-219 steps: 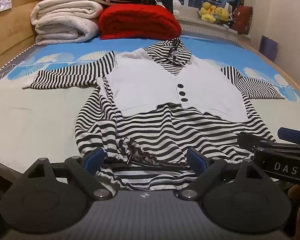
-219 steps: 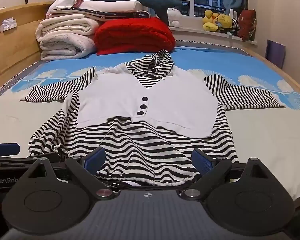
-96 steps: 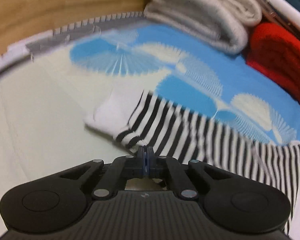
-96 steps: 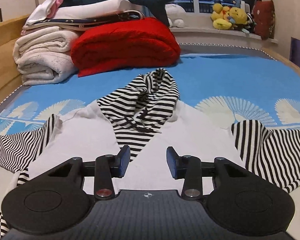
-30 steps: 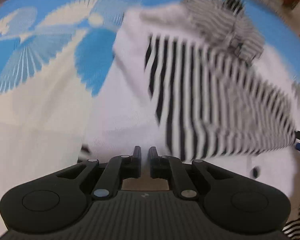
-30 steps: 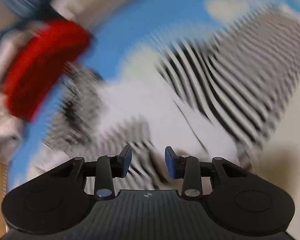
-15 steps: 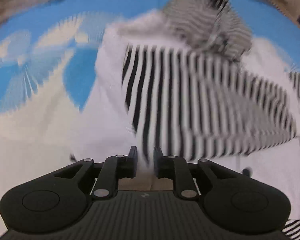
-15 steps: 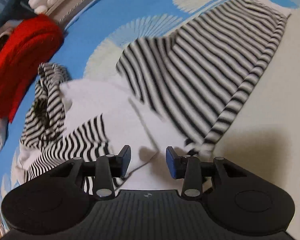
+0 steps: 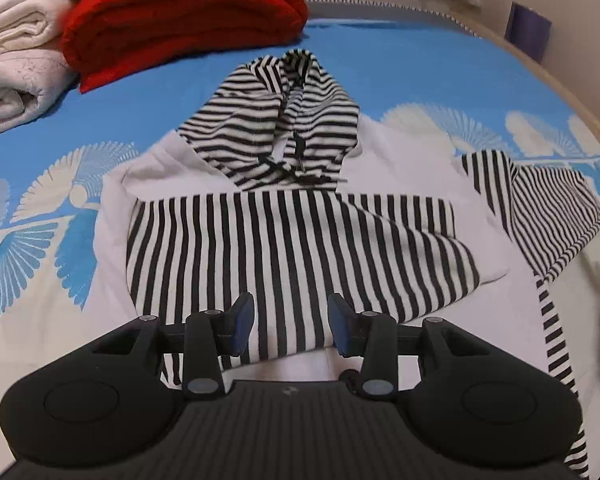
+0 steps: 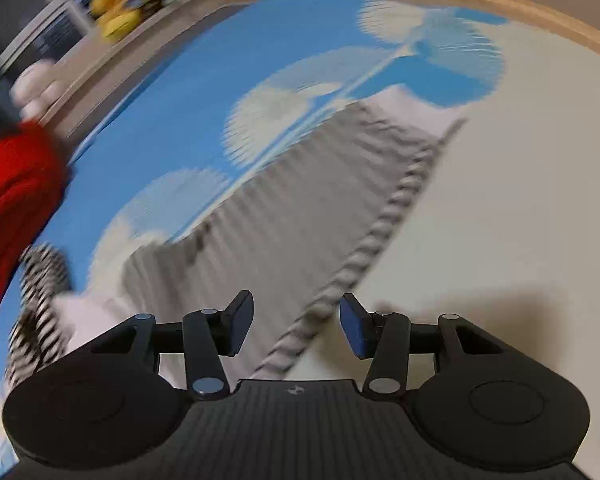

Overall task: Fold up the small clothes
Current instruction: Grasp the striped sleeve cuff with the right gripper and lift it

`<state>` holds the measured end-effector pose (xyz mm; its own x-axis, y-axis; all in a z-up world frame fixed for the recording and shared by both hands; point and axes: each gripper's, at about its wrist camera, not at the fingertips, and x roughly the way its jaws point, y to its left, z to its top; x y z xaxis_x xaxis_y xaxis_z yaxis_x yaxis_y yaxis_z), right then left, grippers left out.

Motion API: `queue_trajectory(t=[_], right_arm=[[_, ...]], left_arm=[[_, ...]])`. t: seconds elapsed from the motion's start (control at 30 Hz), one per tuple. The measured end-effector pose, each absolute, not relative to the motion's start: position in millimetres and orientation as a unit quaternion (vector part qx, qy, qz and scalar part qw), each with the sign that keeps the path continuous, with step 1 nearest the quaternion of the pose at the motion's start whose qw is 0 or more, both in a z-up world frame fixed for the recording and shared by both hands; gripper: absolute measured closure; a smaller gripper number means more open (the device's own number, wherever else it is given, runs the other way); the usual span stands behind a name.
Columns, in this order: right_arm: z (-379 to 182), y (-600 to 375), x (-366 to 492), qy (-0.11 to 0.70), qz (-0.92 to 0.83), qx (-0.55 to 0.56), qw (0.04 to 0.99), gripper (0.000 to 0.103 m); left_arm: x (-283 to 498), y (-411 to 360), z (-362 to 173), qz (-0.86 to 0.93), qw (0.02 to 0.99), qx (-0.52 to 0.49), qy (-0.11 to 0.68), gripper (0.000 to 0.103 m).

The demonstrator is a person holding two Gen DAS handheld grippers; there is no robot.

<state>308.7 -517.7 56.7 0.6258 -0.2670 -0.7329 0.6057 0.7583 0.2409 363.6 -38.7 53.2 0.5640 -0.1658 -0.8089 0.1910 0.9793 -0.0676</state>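
Note:
A small black-and-white striped hooded top (image 9: 388,168) with a white vest front lies flat on the bed. Its left sleeve (image 9: 284,248) is folded across the chest, below the striped hood (image 9: 276,128). My left gripper (image 9: 291,322) is open and empty just above the folded sleeve. The right sleeve (image 9: 540,208) lies spread out to the side. In the blurred right wrist view, my right gripper (image 10: 296,320) is open and empty over that sleeve's lower edge (image 10: 300,216).
A folded red blanket (image 9: 180,16) and a stack of white blankets (image 9: 12,64) lie at the head of the bed. The blue and cream sheet (image 9: 420,68) covers the bed. A wooden bed rail (image 10: 480,4) curves along the right side. Plush toys (image 10: 120,16) sit on the sill.
My left gripper carried the left sleeve across the chest, let it go and opened wider. My right gripper swung from the chest out to the right sleeve and opened wider.

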Motion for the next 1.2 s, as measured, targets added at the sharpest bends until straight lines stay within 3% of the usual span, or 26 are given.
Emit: queue_trajectory(t=[0.27,0.63,0.77,0.83,0.87,0.9,1.13,1.2], right_arm=[[54.9,-592.5,302.1,0.301,-0.301,0.282,0.86,0.053],[19.2,-625.9,324.3,0.294,-0.307,0.316,0.848,0.055],[15.2,-629.3,327.2,0.279,-0.309,0.312,0.854,0.061],[13.7,-630.5,328.6,0.275,-0.304,0.314,0.856,0.074],[12.1,-631.2,329.6,0.275,-0.299,0.317,0.857,0.096],[11.0,-631.7,330.2,0.276,-0.296,0.319,0.857,0.098],[29.2,-616.5,321.1,0.243,-0.343,0.31,0.853,0.098],[25.3,-619.4,322.2,0.252,-0.347,0.319,0.846,0.093]], left_arm=[[365.7,-30.5,52.7,-0.1,0.884,-0.003,0.456,0.058],[370.9,-34.4,50.6,-0.102,0.882,-0.011,0.46,0.058],[370.3,-34.2,49.9,-0.103,0.881,-0.009,0.462,0.058],[370.3,-33.6,49.6,-0.103,0.881,-0.009,0.462,0.058],[370.5,-32.9,49.4,-0.102,0.88,-0.009,0.463,0.058],[370.7,-32.2,49.4,-0.102,0.88,-0.01,0.463,0.058],[371.5,-29.5,48.4,-0.102,0.879,-0.018,0.466,0.058],[371.0,-29.7,48.6,-0.102,0.879,-0.018,0.466,0.058]])
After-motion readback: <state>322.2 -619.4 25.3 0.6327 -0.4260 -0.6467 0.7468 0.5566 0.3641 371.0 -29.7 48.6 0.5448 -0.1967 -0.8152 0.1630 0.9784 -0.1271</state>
